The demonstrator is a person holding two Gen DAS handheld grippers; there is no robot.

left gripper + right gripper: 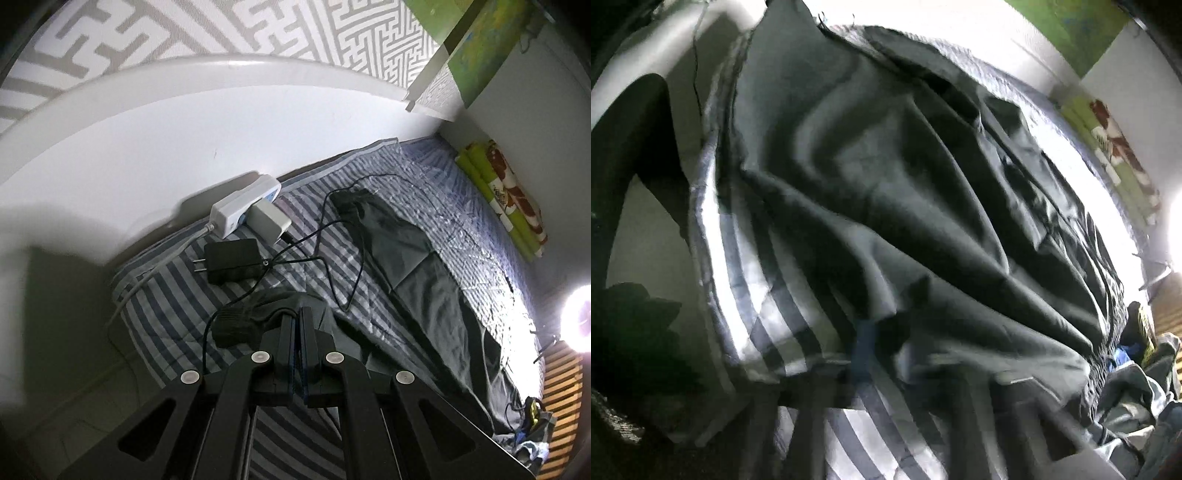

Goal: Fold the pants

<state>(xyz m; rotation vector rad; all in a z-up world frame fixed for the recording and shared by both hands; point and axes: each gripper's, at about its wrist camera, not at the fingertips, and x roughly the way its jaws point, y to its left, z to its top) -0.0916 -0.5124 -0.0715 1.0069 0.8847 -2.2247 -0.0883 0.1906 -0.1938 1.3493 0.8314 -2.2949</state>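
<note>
The dark grey pants [417, 258] are lying stretched from centre to lower right across the striped bedsheet [166, 295]. The left gripper [298, 314] is pinching a cuff; the right gripper [864, 347], blurred, is clamping near a hem. Soft, light, floppy cloth: hems and waistband are looking like the best holds.

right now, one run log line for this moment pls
step: fold pants | left gripper: shut on pants cuff | right gripper: shut at pants edge, blurred | surface: striped bedsheet | nearby: black charger
</note>
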